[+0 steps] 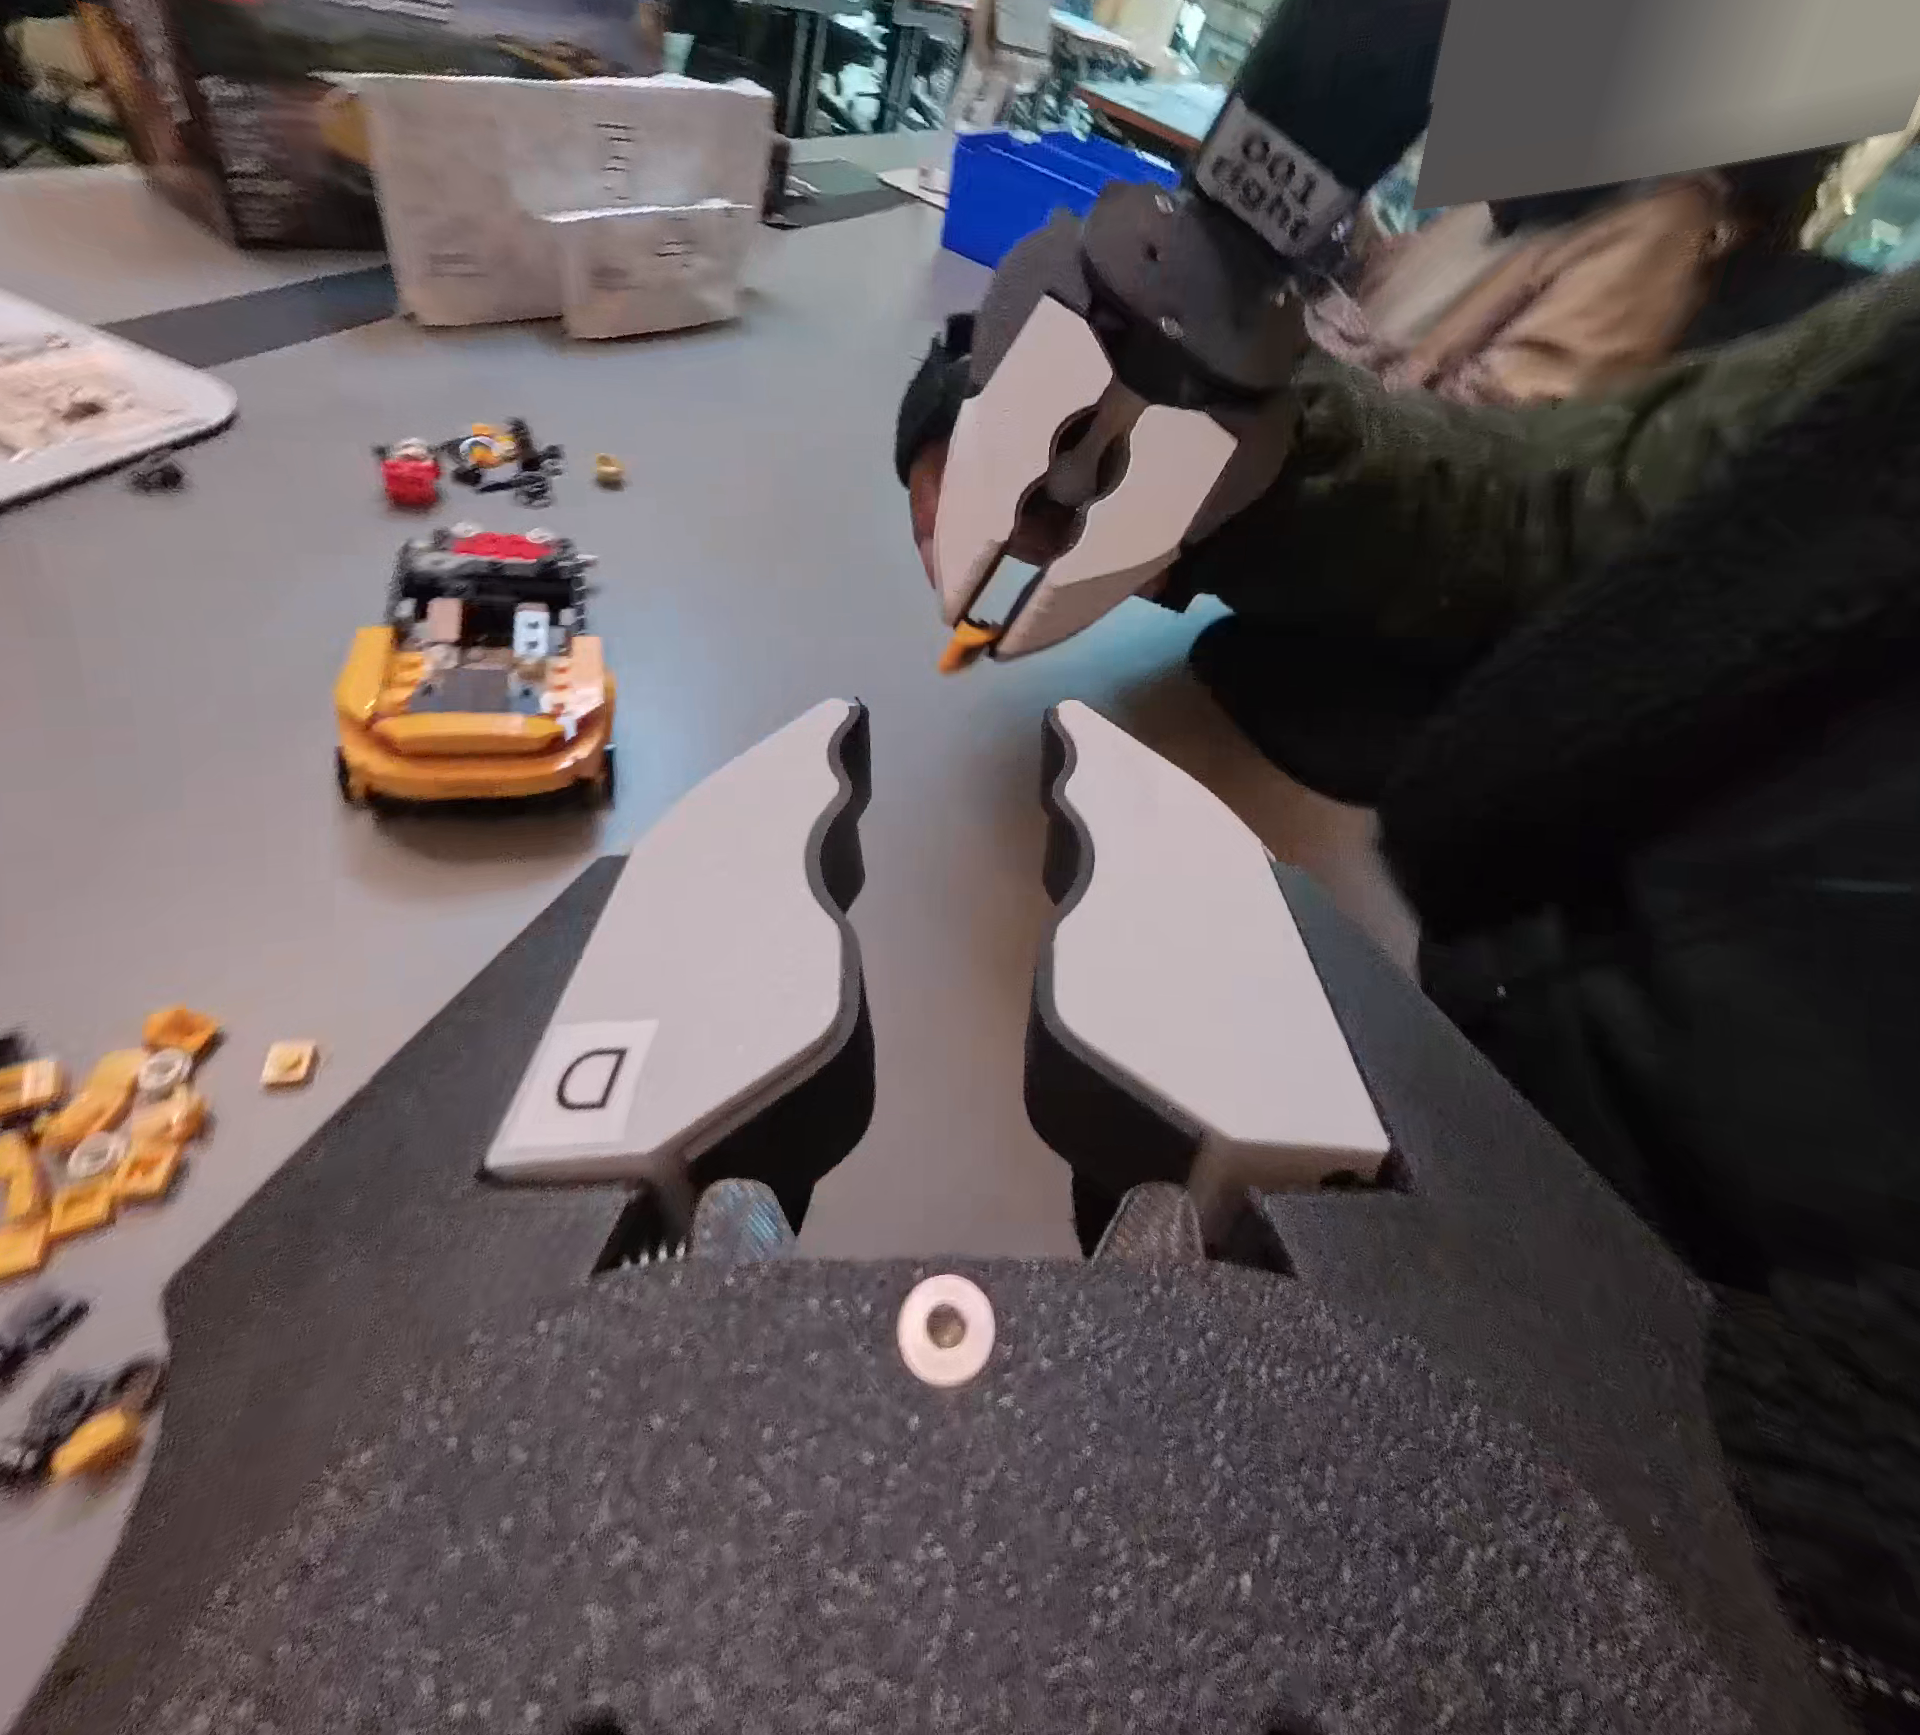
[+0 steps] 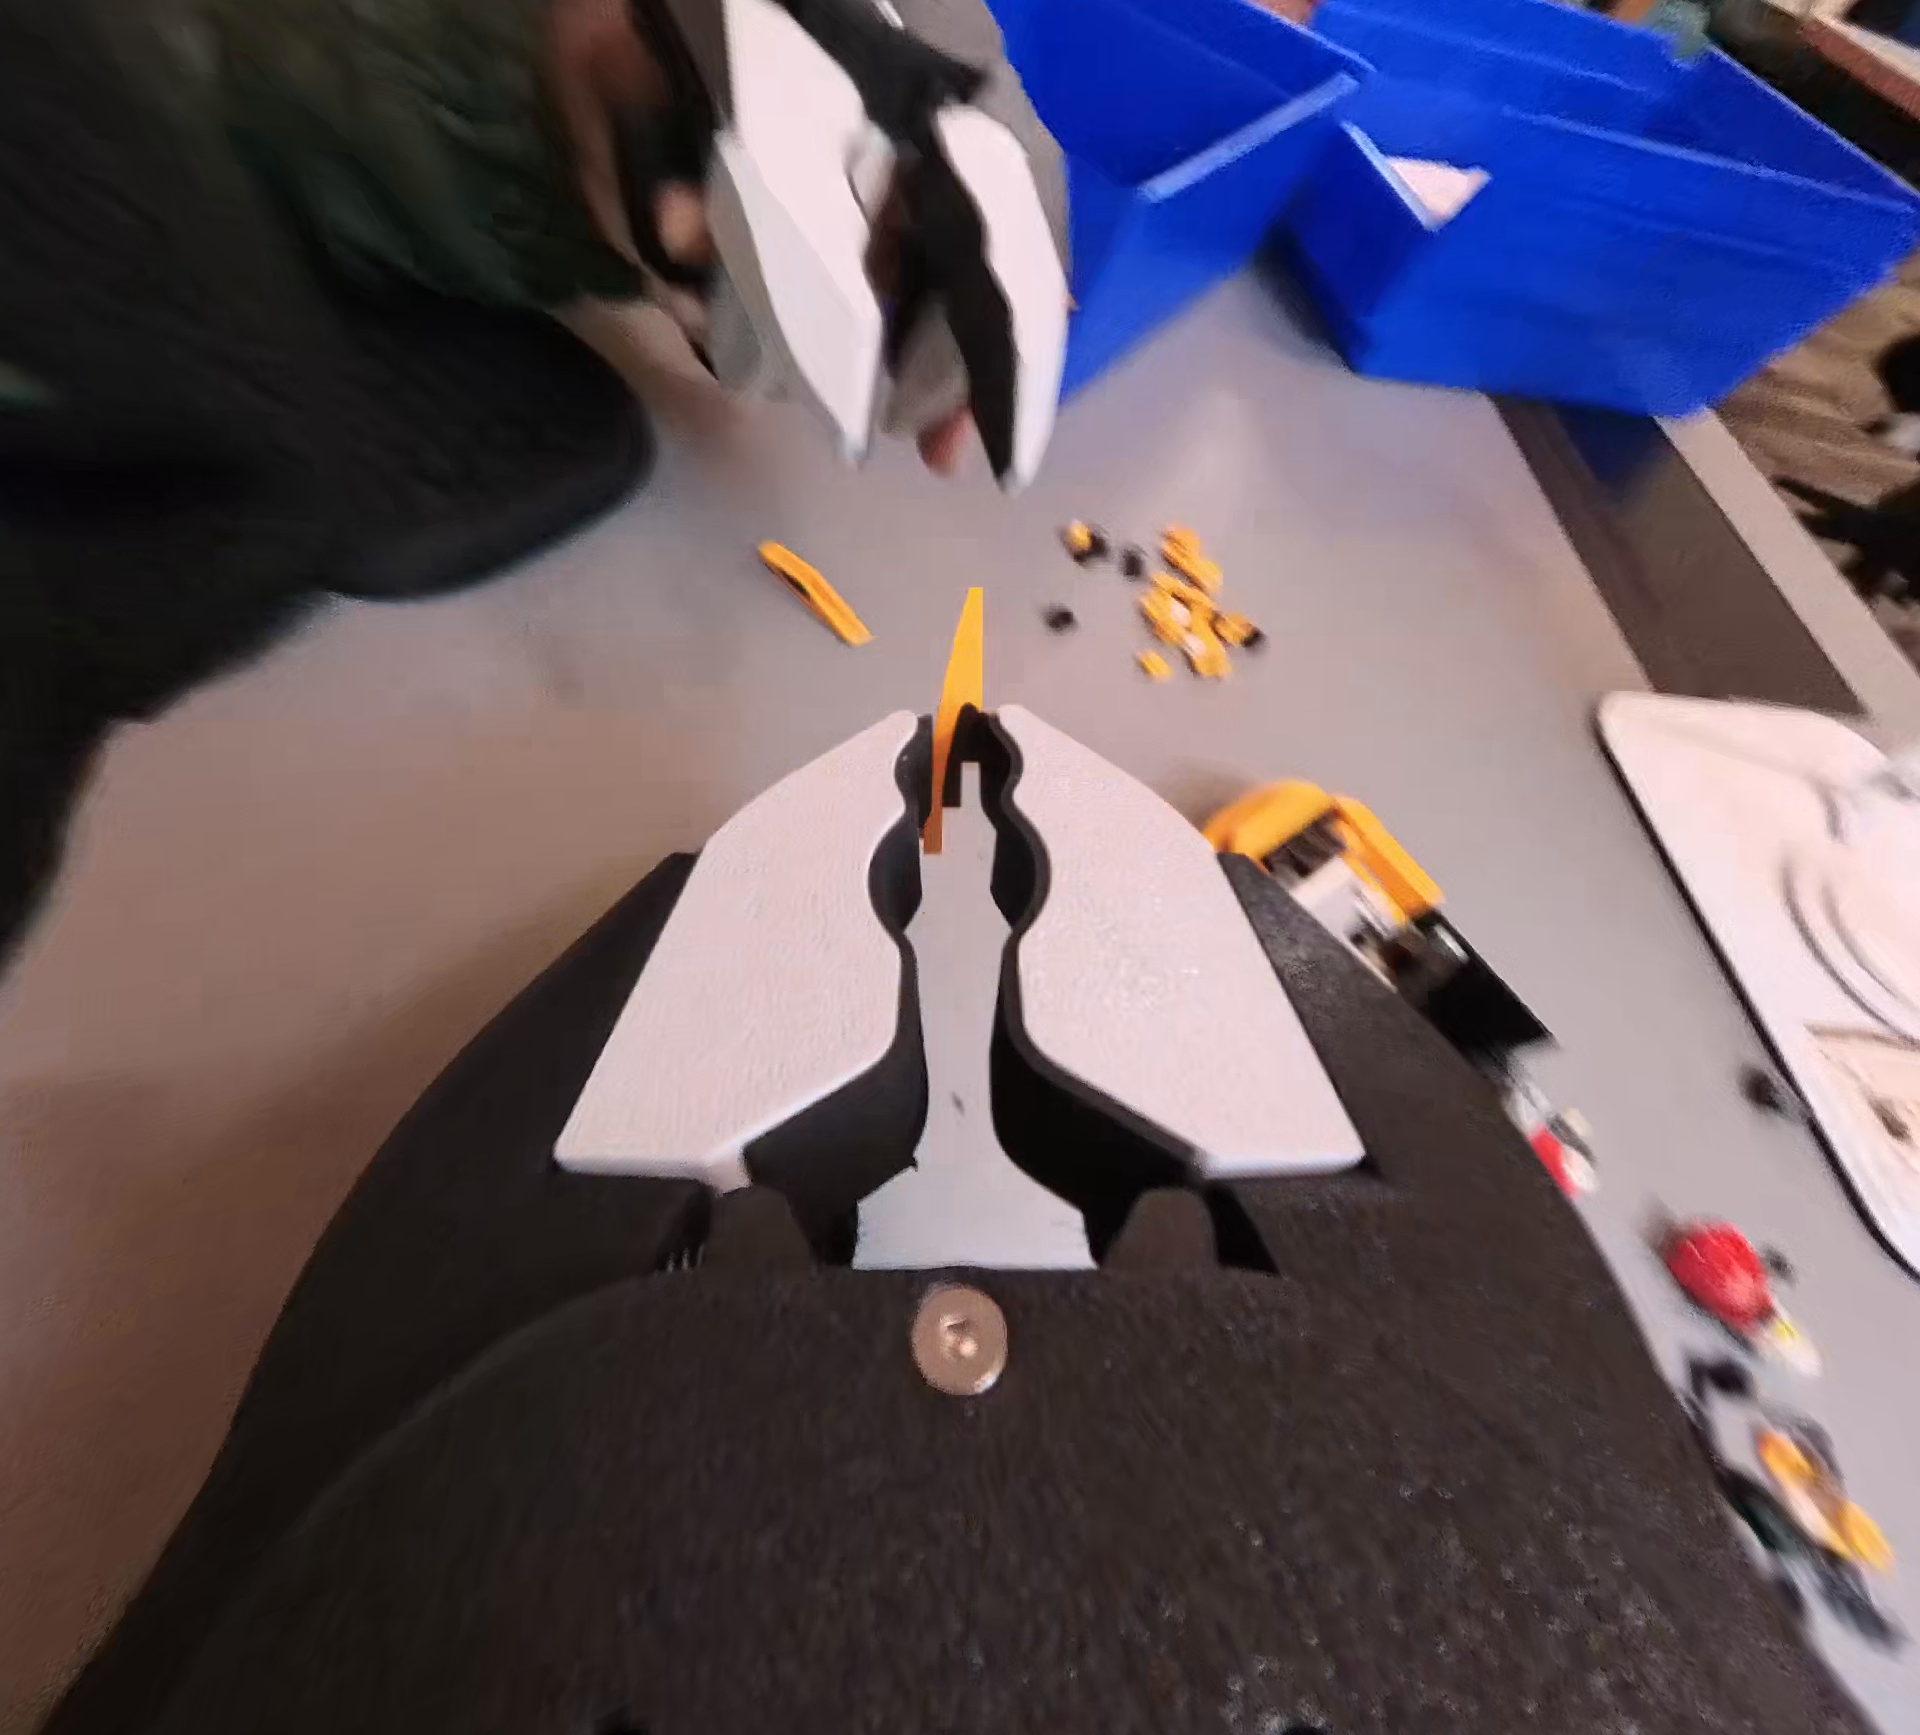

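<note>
The right gripper (image 2: 958,729) is pinching a thin orange brick piece (image 2: 961,657), which is sticking out past its jaws. The left gripper (image 1: 954,719) is hanging nearby above the tabletop (image 1: 727,542), jaws spread, holding nothing.

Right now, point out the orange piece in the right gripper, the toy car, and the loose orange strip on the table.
Orange piece (image 2: 961,677): right wrist view, its tapered part past the fingertips.
Toy car (image 1: 473,735): left wrist view, orange hood.
Orange strip (image 2: 810,592): right wrist view, its middle.
</note>
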{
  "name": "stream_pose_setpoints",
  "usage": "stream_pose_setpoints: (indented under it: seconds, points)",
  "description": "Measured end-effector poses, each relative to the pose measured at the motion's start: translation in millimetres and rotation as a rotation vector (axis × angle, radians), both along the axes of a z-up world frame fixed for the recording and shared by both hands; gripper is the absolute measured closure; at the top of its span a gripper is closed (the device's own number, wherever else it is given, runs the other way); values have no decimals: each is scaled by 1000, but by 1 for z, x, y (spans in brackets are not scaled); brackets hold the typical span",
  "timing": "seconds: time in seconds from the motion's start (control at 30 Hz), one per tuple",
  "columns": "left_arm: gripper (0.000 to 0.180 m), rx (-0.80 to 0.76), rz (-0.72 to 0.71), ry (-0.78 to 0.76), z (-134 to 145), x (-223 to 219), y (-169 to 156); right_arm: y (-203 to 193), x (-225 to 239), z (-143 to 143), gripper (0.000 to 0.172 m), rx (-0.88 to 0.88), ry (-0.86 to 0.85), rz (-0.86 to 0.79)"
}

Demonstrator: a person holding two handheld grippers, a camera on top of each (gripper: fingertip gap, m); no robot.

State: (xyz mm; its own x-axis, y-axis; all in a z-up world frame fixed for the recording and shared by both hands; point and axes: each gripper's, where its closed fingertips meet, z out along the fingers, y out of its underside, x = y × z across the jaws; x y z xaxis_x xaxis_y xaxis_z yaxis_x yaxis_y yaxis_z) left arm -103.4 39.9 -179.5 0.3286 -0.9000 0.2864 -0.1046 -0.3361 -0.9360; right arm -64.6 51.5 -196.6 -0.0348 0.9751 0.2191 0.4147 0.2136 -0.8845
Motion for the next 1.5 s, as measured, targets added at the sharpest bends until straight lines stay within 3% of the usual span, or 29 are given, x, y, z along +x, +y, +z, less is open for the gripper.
stream_pose_setpoints:
  seconds: [0.1, 0.17, 0.3, 0.4, 0.53, 0.67, 0.77, 0.93, 1.1, 1.23, 1.33, 1.43, 1.5]
  points:
    - [152, 123, -88, 66, -2, 17, -18, -30, -18, 11, 163, -21, 40, 90]
    - [168, 189, -125, 93, -1, 23, -27, -39, -24, 12, 163, -17, 35, 114]
    - [174, 226, -68, 225, -1, 12, -24, -35, -26, 12, 163, -7, 45, 76]
    - [174, 292, 151, 354, 13, -31, -1, -23, -20, 8, 153, -2, 18, 20]
    - [174, 261, 528, 631, 15, -132, 27, -13, -4, 1, 152, 23, -29, -43]
    - [174, 158, 709, 817, -8, -199, 31, 4, 18, 2, 152, 52, -6, -177]
    - [173, 98, 743, 865, -24, -220, 30, 17, 41, 0, 152, 44, -1, -288]
    - [177, 140, 738, 798, -24, -224, 30, 21, 70, -6, 152, 37, -4, -375]
    - [169, 171, 736, 702, -13, -222, 27, 29, 80, -6, 152, 31, 24, -426]
    - [162, 129, 506, 560, -16, -171, 11, 34, 82, -4, 152, 36, 42, -446]
    - [155, 15, 275, 548, -45, -121, -8, 36, 85, -1, 152, 40, 56, -462]
    - [149, -96, 149, 674, -89, -101, -17, 40, 89, 5, 152, 48, 79, -485]
    - [149, -160, 77, 676, -106, -87, -23, 41, 92, 9, 152, 57, 93, -501]
